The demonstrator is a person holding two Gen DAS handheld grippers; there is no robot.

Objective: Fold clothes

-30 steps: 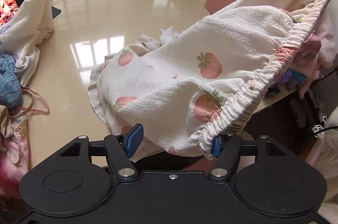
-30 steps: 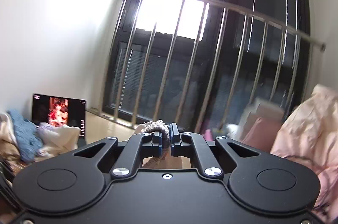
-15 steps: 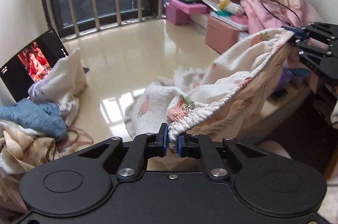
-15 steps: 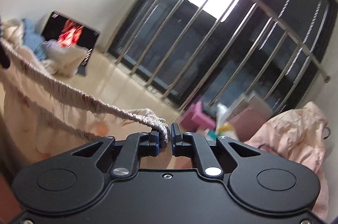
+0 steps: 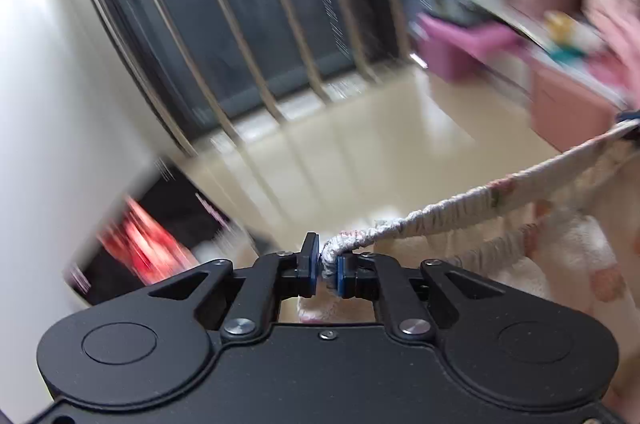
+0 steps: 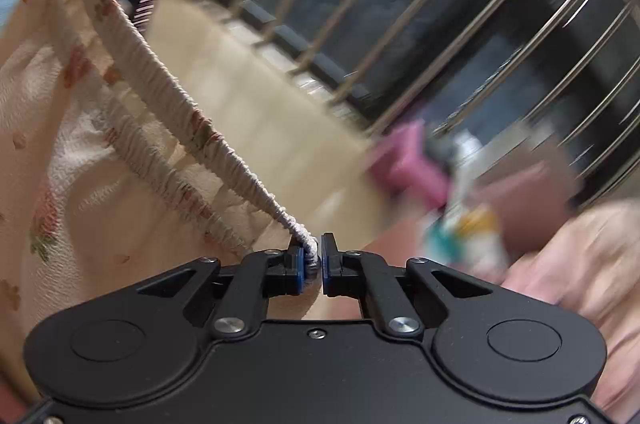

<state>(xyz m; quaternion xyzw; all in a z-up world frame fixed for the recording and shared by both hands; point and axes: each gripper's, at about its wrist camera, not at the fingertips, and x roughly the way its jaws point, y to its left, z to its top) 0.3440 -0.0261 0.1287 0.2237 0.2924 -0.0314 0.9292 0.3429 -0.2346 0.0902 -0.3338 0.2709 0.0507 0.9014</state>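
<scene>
Cream strawberry-print garment (image 5: 568,256) hangs above the floor between us, elastic waistband (image 5: 460,212) taut along its long axis, left gripper (image 5: 328,270) and right gripper (image 6: 311,262) each clenched on one end.

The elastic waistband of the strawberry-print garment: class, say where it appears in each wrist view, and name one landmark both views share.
Left wrist view: the elastic waistband runs from the left gripper at bottom centre up to the right edge.
Right wrist view: the waistband runs from the right gripper at bottom centre up to the top-left corner.
Shared landmark: the window bars.
</scene>
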